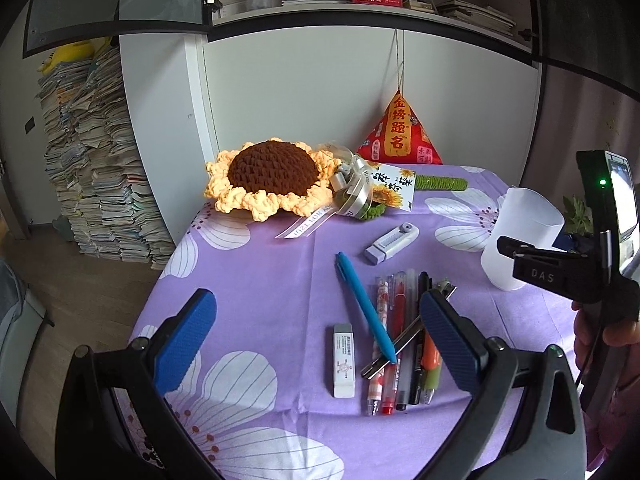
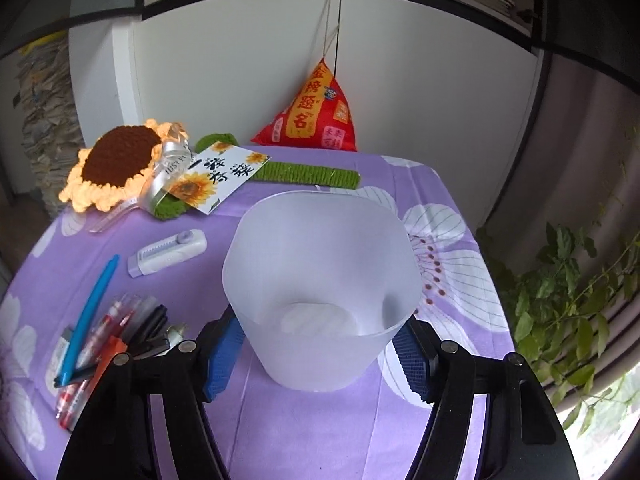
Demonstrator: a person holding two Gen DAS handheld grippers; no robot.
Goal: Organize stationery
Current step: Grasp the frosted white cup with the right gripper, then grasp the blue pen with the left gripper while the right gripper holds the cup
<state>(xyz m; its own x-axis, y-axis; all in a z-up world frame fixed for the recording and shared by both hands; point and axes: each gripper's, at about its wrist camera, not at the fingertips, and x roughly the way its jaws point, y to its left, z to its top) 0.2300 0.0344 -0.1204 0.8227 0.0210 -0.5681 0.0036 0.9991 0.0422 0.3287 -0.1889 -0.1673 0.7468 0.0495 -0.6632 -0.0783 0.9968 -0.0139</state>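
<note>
Nothing has been sorted yet, as far as can be seen: the cup [image 2: 320, 292] is empty, and every piece of stationery is laid loose on the cloth [image 1: 256, 280]. The cup is clamped low on its wall by the right gripper [image 2: 320, 356]; its blue pads [image 2: 222, 354] are pressed against both sides, and the rim looks squeezed slightly out of round. The left gripper [image 1: 316, 340] is held with its fingers spread wide and nothing between the pads. The pens [image 1: 400, 344] are bunched just inside its right finger, with the blue pen [image 1: 366, 308] laid across them. An eraser [image 1: 344, 360] is placed between the fingers, and the correction tape [image 1: 392, 243] lies beyond the tips. All of these are judged still to be gathered into the cup.
</note>
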